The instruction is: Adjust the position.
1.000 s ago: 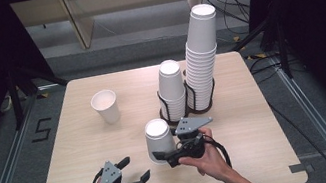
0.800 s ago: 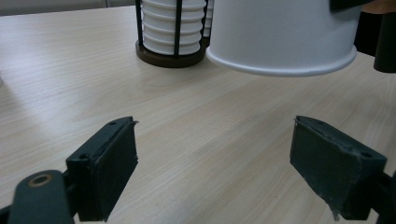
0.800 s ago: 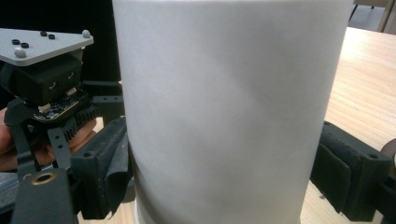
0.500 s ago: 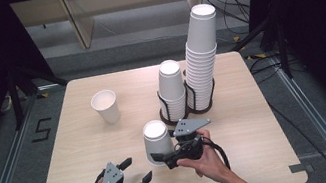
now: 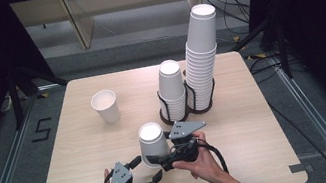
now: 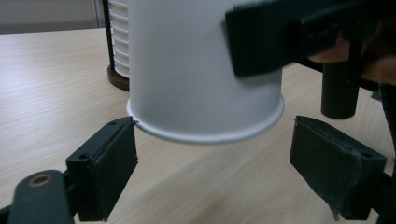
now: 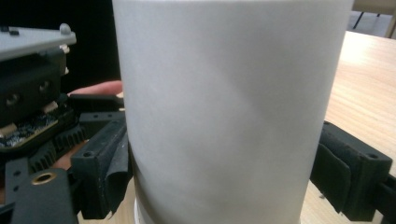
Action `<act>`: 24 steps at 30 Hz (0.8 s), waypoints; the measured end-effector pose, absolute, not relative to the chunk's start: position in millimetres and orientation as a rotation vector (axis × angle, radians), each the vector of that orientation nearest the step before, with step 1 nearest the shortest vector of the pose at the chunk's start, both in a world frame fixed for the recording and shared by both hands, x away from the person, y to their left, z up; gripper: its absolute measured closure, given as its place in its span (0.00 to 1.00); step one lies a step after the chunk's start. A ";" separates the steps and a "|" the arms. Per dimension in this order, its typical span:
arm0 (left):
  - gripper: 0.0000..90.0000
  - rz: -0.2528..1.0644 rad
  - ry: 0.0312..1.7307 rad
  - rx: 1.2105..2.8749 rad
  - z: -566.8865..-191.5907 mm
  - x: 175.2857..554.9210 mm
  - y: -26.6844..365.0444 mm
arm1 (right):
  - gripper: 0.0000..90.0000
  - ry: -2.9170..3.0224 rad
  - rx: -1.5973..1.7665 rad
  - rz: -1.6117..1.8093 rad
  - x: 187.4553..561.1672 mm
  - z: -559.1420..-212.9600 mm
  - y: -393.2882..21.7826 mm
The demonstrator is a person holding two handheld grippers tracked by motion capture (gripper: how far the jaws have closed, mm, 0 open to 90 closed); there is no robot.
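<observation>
Biggest risk here imo: that upside-down paper cup (image 5: 152, 144) is thin, so a hard squeeze from the right gripper (image 5: 159, 162) could dent the wall, or it slips out and tips onto the table (image 5: 257, 120); the right jaws sit closed on its sides, cup between them; the left gripper (image 5: 147, 170) is wide open, holding nothing, with the cup's rim just off the wood at its 12 o'clock; stacked cups (image 5: 201, 59) stand further off at 1 o'clock.
</observation>
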State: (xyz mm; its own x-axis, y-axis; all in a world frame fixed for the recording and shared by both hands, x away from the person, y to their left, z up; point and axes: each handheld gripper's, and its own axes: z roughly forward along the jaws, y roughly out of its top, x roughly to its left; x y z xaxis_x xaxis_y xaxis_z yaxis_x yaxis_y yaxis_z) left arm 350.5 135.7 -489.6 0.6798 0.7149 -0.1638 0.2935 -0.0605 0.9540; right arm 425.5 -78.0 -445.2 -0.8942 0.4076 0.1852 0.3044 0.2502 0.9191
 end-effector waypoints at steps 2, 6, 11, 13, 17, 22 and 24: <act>0.16 0.428 0.840 1.656 -489.0 350.3 136.5 | 0.17 2.416 0.697 1.726 424.6 -445.2 -77.8; 0.13 0.444 0.850 1.654 -489.3 351.8 136.9 | 0.17 2.422 0.676 1.755 423.7 -448.4 -73.2; 0.05 0.464 0.860 1.648 -489.1 351.7 135.4 | 0.17 2.420 0.671 1.794 421.0 -448.6 -68.0; 0.04 0.475 0.860 1.644 -488.7 351.5 134.6 | 0.17 2.422 0.674 1.803 417.5 -448.3 -64.5; 0.01 0.495 0.859 1.633 -487.7 350.9 133.4 | 0.17 2.415 0.691 1.819 414.7 -447.2 -62.1; 0.01 0.510 0.846 1.592 -486.0 350.9 132.6 | 0.17 2.436 0.781 1.879 408.2 -443.2 -57.8; 0.01 0.520 0.854 1.600 -484.9 349.6 133.2 | 0.17 2.423 0.737 1.882 409.7 -444.1 -56.5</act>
